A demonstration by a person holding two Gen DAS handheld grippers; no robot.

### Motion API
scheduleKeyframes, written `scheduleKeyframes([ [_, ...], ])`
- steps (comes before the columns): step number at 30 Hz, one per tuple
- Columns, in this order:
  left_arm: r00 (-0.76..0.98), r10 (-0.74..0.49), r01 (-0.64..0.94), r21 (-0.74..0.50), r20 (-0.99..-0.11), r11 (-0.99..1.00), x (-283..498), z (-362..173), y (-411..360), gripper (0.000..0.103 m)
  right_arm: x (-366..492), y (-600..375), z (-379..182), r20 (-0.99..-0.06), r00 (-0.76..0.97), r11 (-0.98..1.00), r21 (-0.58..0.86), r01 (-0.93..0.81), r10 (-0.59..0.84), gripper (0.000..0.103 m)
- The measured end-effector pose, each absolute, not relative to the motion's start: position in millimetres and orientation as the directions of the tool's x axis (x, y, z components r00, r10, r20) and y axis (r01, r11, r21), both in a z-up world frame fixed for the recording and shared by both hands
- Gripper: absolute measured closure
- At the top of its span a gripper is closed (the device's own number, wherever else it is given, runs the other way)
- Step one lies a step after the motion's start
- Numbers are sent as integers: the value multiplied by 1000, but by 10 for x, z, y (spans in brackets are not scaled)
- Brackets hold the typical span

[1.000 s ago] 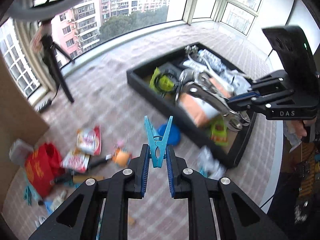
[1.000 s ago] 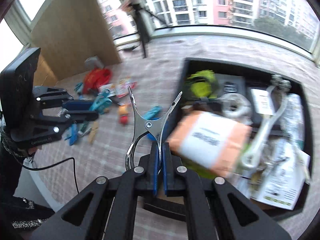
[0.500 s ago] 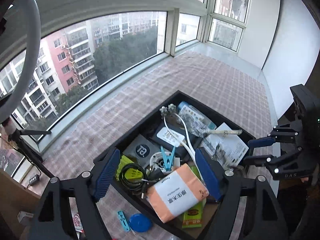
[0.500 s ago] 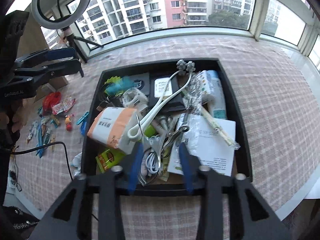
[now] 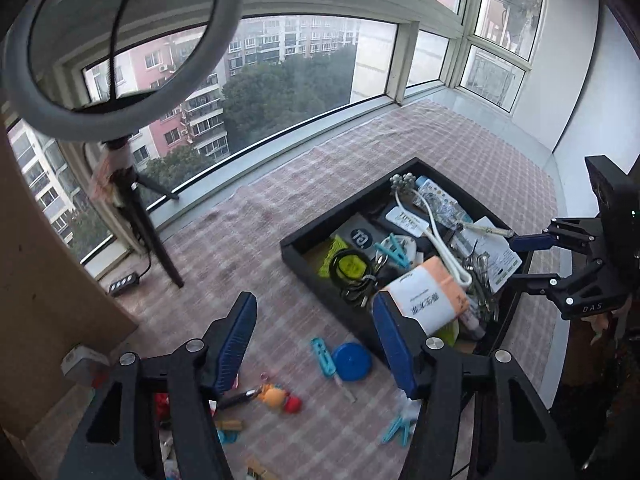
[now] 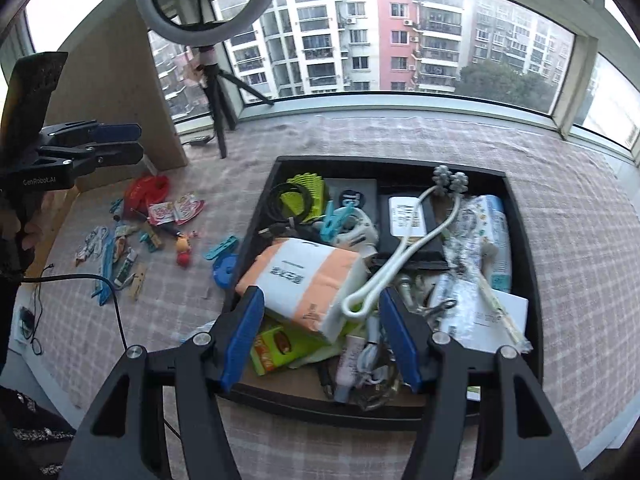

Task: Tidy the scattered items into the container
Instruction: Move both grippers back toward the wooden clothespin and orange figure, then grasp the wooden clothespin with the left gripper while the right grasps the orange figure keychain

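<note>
A black tray (image 6: 528,248) (image 5: 320,276) on the checked cloth holds many items: an orange-and-white pack (image 6: 308,276), a white massager (image 6: 404,248), a blue clothespin (image 6: 336,216) (image 5: 394,250) and a metal clip (image 6: 436,306). My left gripper (image 5: 316,332) is open and empty, above the cloth left of the tray. My right gripper (image 6: 320,340) is open and empty over the tray's near edge. Scattered items lie left of the tray: a blue disc (image 5: 353,361), a blue clip (image 5: 323,356), a small doll (image 5: 278,398), snack packets (image 6: 176,210).
A ring light on a tripod (image 5: 136,208) stands by the window. A wooden panel (image 6: 116,92) rises at the left. A red bag (image 6: 146,190) and several small clips lie near it. A cable (image 6: 80,280) runs over the cloth's left edge.
Both grippers opened: the blue clothespin left my left gripper and the metal clip left my right one, both now in the tray. Both grippers have pulled back and up.
</note>
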State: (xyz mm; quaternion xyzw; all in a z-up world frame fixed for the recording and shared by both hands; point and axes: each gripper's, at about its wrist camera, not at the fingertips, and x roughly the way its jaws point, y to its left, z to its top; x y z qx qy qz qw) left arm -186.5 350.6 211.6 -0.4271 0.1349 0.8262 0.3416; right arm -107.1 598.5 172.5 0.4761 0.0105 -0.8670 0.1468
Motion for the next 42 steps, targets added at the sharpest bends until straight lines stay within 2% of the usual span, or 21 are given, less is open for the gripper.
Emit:
scheduleKeyframes([
  [3, -423, 394, -645, -35, -816, -763, -1772, 2025, 3181, 46, -1136, 5675, 1659, -834, -469, -933, 141, 330, -292, 44],
  [8, -399, 336, -578, -50, -853, -815, -1647, 1736, 2714, 47, -1275, 5113, 1501, -850, -367, -881, 209, 425, -378, 44],
  [11, -367, 308, -514, -84, -878, -853, -1569, 1487, 2485, 54, -1353, 4744, 1387, -857, -321, -849, 219, 480, -403, 45],
  [15, -310, 284, -483, -107, -907, -869, -1413, 1082, 2424, 64, -1502, 4308, 1186, -865, -256, -808, 244, 536, -431, 52],
  [17, -287, 261, -488, -94, -922, -868, -1343, 887, 2472, 65, -1596, 4119, 1044, -876, -226, -797, 246, 551, -427, 58],
  [22, -251, 246, -447, -113, -936, -887, -1305, 566, 2506, 67, -1811, 3836, 711, -906, -183, -807, 230, 544, -381, 58],
  [30, -251, 230, -479, -86, -940, -873, -1224, 446, 2653, 68, -1993, 3599, 401, -941, -168, -816, 154, 557, -293, 59],
  [32, -250, 234, -490, -86, -940, -868, -1223, 432, 2701, 73, -2033, 3579, 331, -944, -153, -816, 162, 555, -292, 64],
  [34, -243, 242, -504, -91, -939, -859, -1214, 396, 2737, 91, -2052, 3578, 301, -941, -167, -814, 154, 560, -293, 71],
  [42, -223, 317, -483, -178, -922, -857, -1182, 426, 2591, 91, -1975, 3772, 418, -922, -166, -824, 217, 523, -349, 76],
])
